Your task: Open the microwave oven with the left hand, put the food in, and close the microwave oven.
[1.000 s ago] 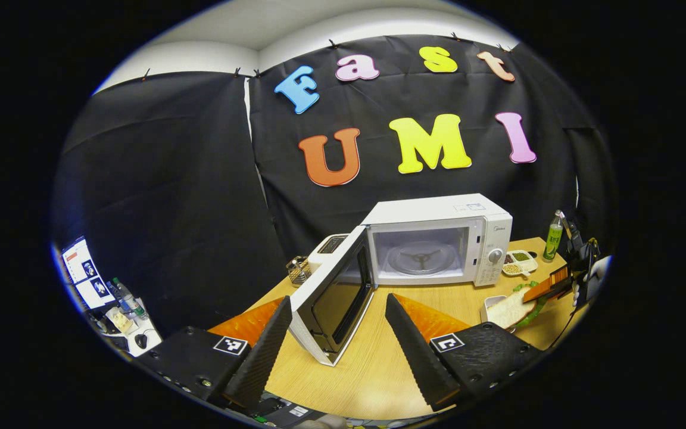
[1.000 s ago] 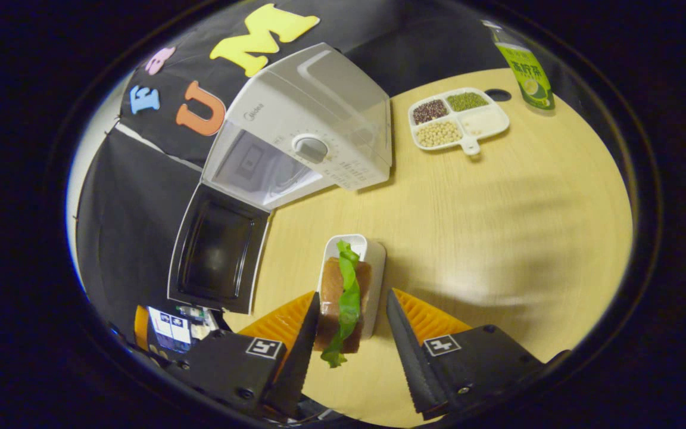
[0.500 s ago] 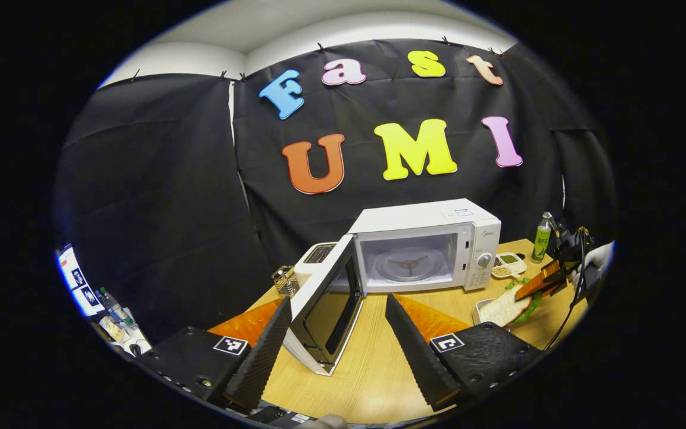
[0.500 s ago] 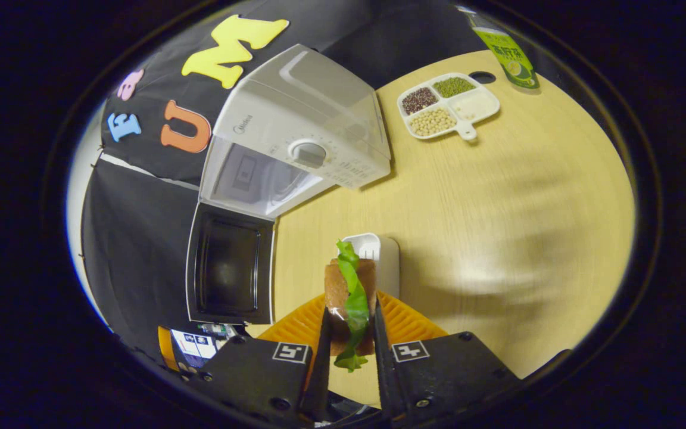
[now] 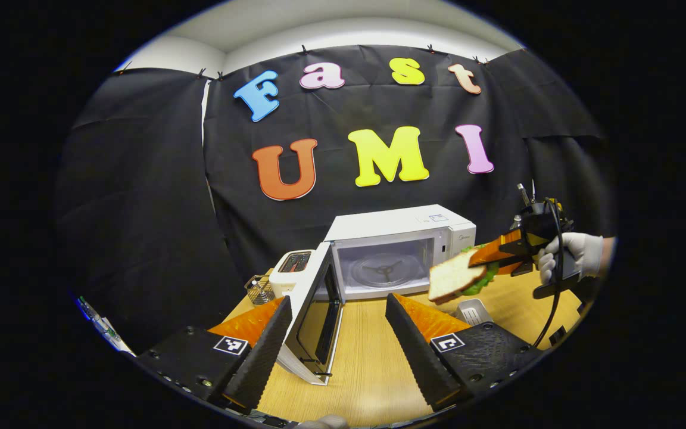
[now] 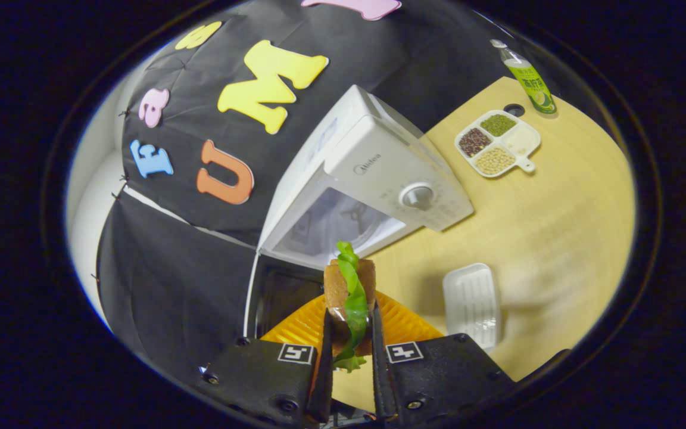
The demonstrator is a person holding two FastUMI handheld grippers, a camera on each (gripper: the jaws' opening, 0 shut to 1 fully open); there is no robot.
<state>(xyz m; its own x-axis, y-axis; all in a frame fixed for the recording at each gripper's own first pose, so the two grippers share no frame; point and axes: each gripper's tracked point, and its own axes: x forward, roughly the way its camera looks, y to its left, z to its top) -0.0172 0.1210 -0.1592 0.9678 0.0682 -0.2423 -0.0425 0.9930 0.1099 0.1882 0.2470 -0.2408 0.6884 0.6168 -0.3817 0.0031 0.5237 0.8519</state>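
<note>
A white microwave (image 5: 399, 241) (image 6: 379, 179) stands on the wooden table with its door (image 5: 310, 310) swung wide to the left and its glass turntable (image 5: 382, 271) bare. My right gripper (image 6: 349, 333) is shut on a sandwich (image 6: 349, 292) with green lettuce, held in the air before the oven's opening. In the left gripper view the sandwich (image 5: 453, 277) hangs to the right of the oven mouth, carried by a gloved hand (image 5: 575, 253). My left gripper (image 5: 337, 342) stands open near the table's front, with nothing between its fingers.
A white tray (image 6: 472, 304) (image 5: 471, 310) lies bare on the table below the sandwich. A divided dish of grains (image 6: 496, 143) and a green bottle (image 6: 527, 74) stand right of the oven. A toaster (image 5: 292, 268) and a wire basket (image 5: 255, 289) sit to its left.
My right gripper closed on the sandwich, lifted it off the white tray and carried it up toward the oven's opening. My left gripper has drawn back from the open door.
</note>
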